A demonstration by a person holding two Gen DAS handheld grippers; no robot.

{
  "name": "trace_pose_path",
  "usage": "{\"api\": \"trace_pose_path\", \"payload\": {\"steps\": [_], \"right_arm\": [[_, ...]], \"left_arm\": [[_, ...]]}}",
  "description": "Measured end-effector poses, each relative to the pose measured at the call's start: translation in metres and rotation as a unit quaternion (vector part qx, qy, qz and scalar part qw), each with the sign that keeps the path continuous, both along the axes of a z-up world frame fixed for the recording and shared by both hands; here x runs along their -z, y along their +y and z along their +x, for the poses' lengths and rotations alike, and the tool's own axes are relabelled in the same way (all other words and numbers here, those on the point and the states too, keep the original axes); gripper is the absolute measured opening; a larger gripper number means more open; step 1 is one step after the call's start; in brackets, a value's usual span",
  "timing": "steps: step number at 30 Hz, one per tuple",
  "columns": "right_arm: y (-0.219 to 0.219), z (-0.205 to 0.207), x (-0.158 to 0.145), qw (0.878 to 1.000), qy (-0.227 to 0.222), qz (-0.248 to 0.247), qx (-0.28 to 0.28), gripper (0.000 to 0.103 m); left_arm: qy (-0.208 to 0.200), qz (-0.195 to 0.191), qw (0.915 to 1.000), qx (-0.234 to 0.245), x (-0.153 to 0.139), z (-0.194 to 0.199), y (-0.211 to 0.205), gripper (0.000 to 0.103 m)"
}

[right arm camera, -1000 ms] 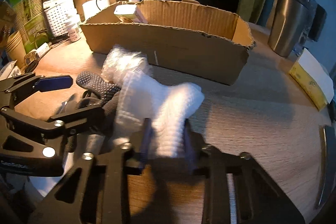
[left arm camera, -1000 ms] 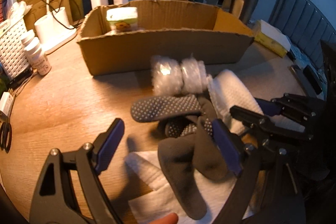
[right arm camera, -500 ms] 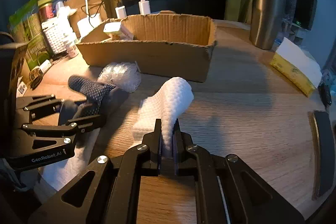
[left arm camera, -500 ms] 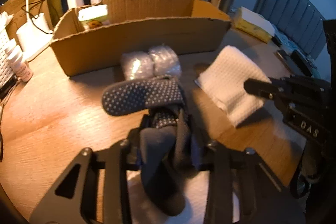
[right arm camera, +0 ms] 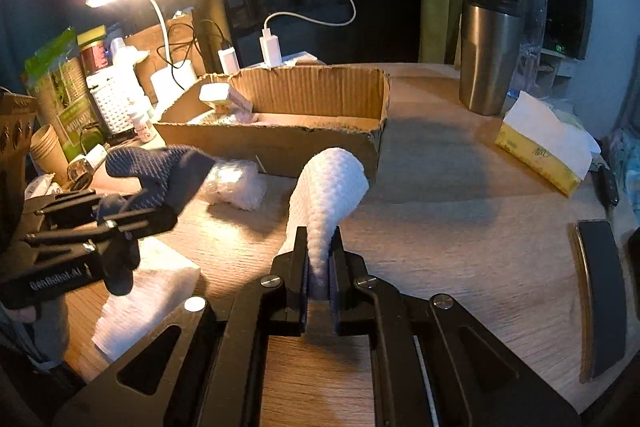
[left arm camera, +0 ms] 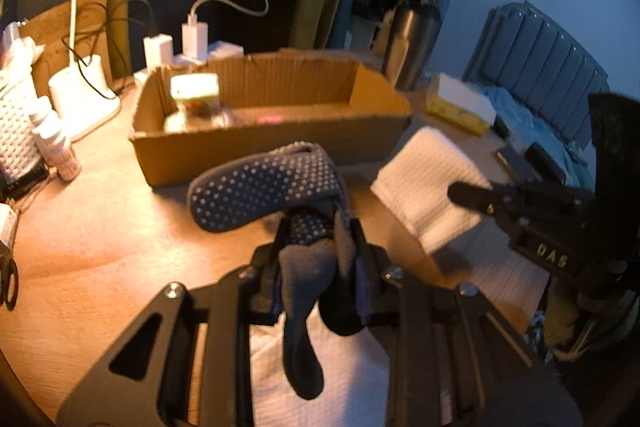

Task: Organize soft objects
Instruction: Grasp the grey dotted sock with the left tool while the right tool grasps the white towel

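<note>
Dotted grey socks (left arm camera: 280, 187) clamped between closed fingers of left gripper (left arm camera: 316, 267), held above wooden table (left arm camera: 100, 235), near front wall of cardboard box (left arm camera: 260, 143). White cloth (right arm camera: 328, 195) pinched in closed right gripper (right arm camera: 319, 267), apparently lifted clear. Bubble wrap (right arm camera: 236, 183) lying beside box front.

Wooden table (right arm camera: 460, 227). On it: cardboard box (right arm camera: 280, 143), bubble wrap lump (right arm camera: 236, 183) just beside box, flat white cloth (right arm camera: 144, 299), steel cup (right arm camera: 488, 59), yellow tissue pack (right arm camera: 540, 151), lamp base (left arm camera: 80, 99), small bottles (left arm camera: 56, 143).
</note>
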State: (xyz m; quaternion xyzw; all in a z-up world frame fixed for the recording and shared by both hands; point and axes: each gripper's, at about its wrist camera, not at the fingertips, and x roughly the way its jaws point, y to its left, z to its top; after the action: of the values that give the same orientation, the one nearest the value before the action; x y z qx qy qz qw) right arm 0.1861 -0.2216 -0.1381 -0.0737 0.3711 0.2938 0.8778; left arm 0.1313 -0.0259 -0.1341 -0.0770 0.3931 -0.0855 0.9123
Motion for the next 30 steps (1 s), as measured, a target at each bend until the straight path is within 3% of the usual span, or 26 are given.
{"api": "trace_pose_path", "payload": {"steps": [16, 30], "right_arm": [[-0.008, 0.002, -0.022, 1.0, -0.019, 0.014, 0.004, 0.009], [-0.02, 0.025, -0.047, 0.998, -0.049, 0.029, 0.02, 0.009]], "left_arm": [[-0.039, -0.006, 0.9992, -0.008, -0.036, -0.007, 0.006, 0.027], [-0.063, -0.005, 0.998, -0.005, -0.061, 0.015, 0.006, 0.027]]}}
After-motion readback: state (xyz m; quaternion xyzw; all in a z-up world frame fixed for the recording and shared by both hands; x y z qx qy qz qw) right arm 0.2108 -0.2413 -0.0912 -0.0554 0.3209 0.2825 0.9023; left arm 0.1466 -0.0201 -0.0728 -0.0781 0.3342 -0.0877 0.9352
